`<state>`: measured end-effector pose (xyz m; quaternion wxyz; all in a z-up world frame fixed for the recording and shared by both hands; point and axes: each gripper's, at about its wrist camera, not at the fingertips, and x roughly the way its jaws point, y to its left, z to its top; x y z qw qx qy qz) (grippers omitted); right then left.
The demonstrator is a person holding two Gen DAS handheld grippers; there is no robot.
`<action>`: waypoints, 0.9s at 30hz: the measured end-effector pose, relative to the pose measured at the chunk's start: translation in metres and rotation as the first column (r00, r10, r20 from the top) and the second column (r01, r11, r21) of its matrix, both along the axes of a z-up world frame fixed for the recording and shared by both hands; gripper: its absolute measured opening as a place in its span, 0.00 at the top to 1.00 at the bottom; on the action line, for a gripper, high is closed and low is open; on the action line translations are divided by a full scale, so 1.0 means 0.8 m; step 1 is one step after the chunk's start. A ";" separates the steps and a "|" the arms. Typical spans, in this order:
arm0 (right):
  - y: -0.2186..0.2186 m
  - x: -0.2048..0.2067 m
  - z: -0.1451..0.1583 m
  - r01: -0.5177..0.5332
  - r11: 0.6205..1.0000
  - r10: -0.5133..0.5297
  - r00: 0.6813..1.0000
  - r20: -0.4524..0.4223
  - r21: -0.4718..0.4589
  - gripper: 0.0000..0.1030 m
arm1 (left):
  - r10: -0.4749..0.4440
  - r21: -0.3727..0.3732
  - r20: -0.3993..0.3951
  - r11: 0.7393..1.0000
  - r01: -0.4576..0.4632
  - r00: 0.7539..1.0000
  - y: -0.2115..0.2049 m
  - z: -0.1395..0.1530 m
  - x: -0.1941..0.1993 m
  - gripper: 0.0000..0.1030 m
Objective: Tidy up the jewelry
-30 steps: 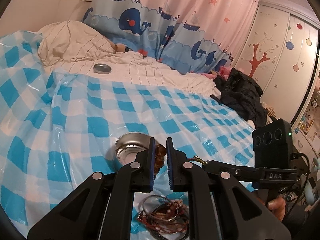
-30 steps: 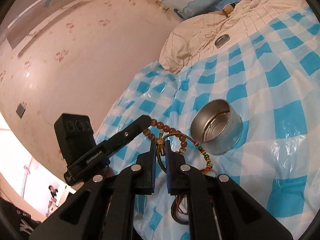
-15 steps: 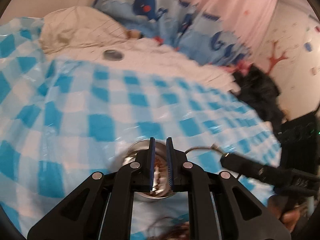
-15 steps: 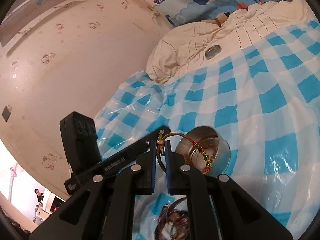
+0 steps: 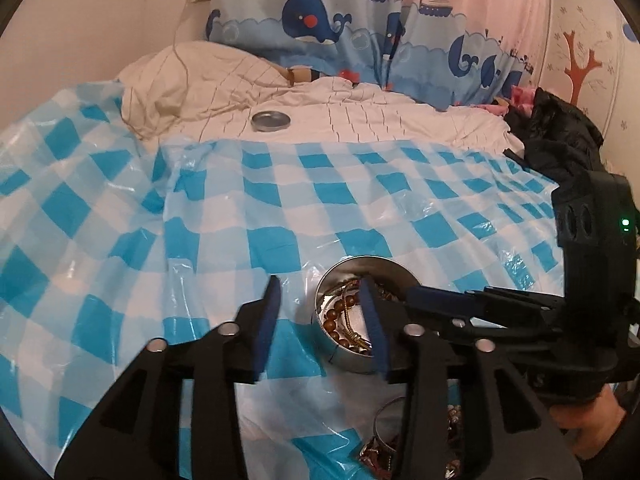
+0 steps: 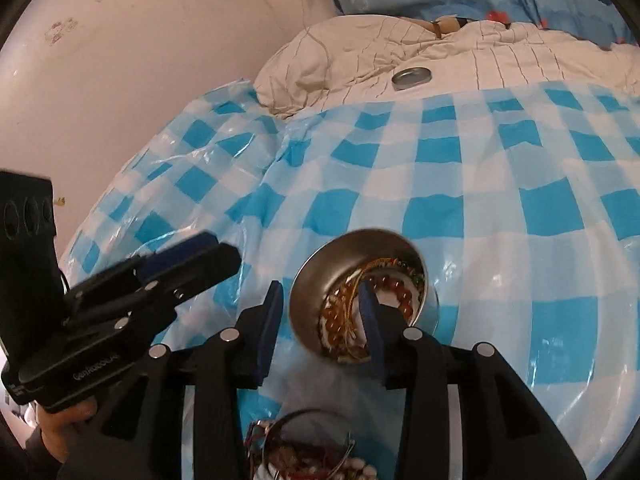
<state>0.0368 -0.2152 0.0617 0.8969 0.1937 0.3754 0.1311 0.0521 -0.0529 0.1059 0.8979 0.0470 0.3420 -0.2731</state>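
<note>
A round metal tin (image 5: 349, 357) stands on the blue-checked plastic sheet, and a brown bead bracelet (image 5: 334, 316) lies coiled inside it. My left gripper (image 5: 320, 308) hovers just above the tin's near rim, its jaws opening with nothing pinched between them. My right gripper (image 5: 424, 296) reaches over the tin from the right. In the right wrist view the tin (image 6: 316, 276) holds the bracelet (image 6: 396, 285) with gold cord. The right gripper (image 6: 320, 312) is also opening, its pads free of the bracelet. The left gripper (image 6: 212, 252) sits to the left.
A tangled pile of bracelets (image 5: 400, 452) (image 6: 304, 452) lies on the sheet close under the grippers. The tin's lid (image 5: 271, 121) (image 6: 412, 77) rests on the white quilt far back. Dark clothing (image 5: 560, 140) is heaped at the right, and a whale-print curtain hangs behind.
Both grippers carried the bead bracelet over the tin, lowered toward it and opened. The bracelet left their pads and now lies inside the tin.
</note>
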 end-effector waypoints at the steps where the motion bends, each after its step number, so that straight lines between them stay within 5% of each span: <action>1: -0.001 -0.008 0.005 0.004 1.000 -0.004 1.000 0.012 -0.014 0.60 | -0.001 0.003 0.007 1.000 0.001 1.000 -0.001 0.002 -0.003 0.57; 4: -0.006 -0.026 0.016 0.015 1.000 -0.014 0.999 0.033 -0.012 0.48 | -0.002 0.023 0.029 1.000 0.002 1.000 -0.002 0.006 -0.013 0.48; 14: -0.027 -0.079 0.010 0.018 0.999 -0.019 0.999 -0.035 -0.027 0.40 | -0.002 0.091 0.095 0.996 -0.007 0.995 -0.001 0.009 -0.051 0.28; 23: -0.044 -0.128 0.007 0.030 0.999 -0.033 0.997 -0.063 -0.038 0.34 | -0.035 0.157 0.118 0.987 0.016 0.992 -0.005 0.001 -0.079 0.26; 27: -0.046 -0.130 0.005 0.019 1.000 -0.021 0.997 -0.078 -0.023 0.34 | -0.029 0.107 0.063 0.994 0.022 0.998 0.004 -0.002 -0.069 0.18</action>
